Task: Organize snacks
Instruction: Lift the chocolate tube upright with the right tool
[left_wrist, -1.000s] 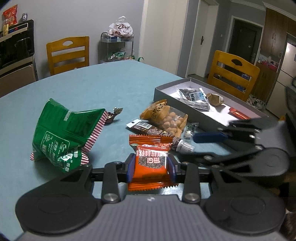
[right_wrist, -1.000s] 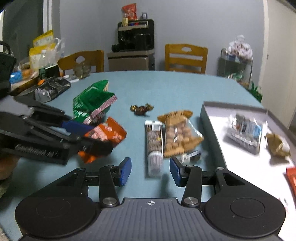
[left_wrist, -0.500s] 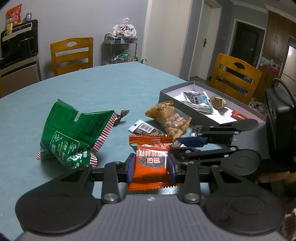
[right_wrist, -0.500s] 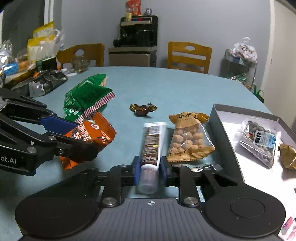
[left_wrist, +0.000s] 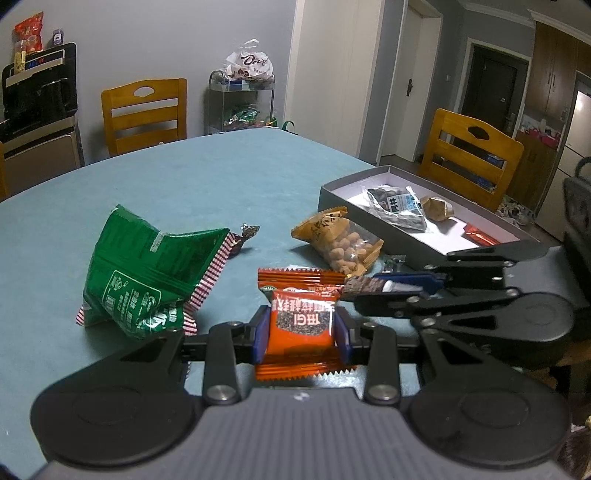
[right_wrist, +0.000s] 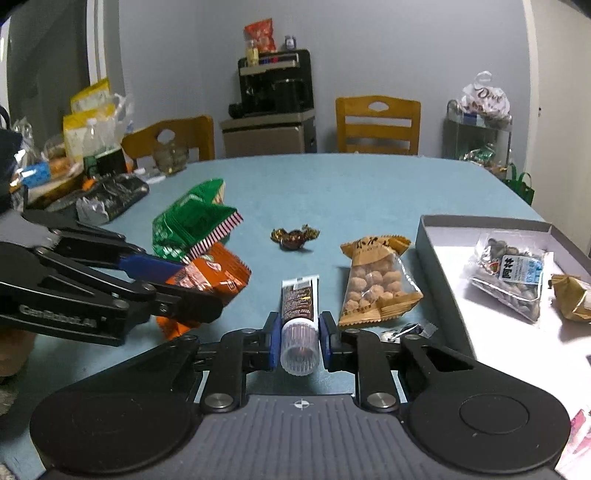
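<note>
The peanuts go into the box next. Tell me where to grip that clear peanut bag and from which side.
Grip the peanut bag across its flat crimped seal, probably the near one, which points toward the right tongs. The middle bulges with nuts and could slip. Come in low from the near side. Both tongs are full now: the right holds the tube, the left the orange packet.

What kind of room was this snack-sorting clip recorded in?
Most likely a home dining room. A large table with a blue-green cloth has wooden dining chairs around it, a black appliance on a cabinet stands against the wall, and a refrigerator and interior doors show beyond.
</note>
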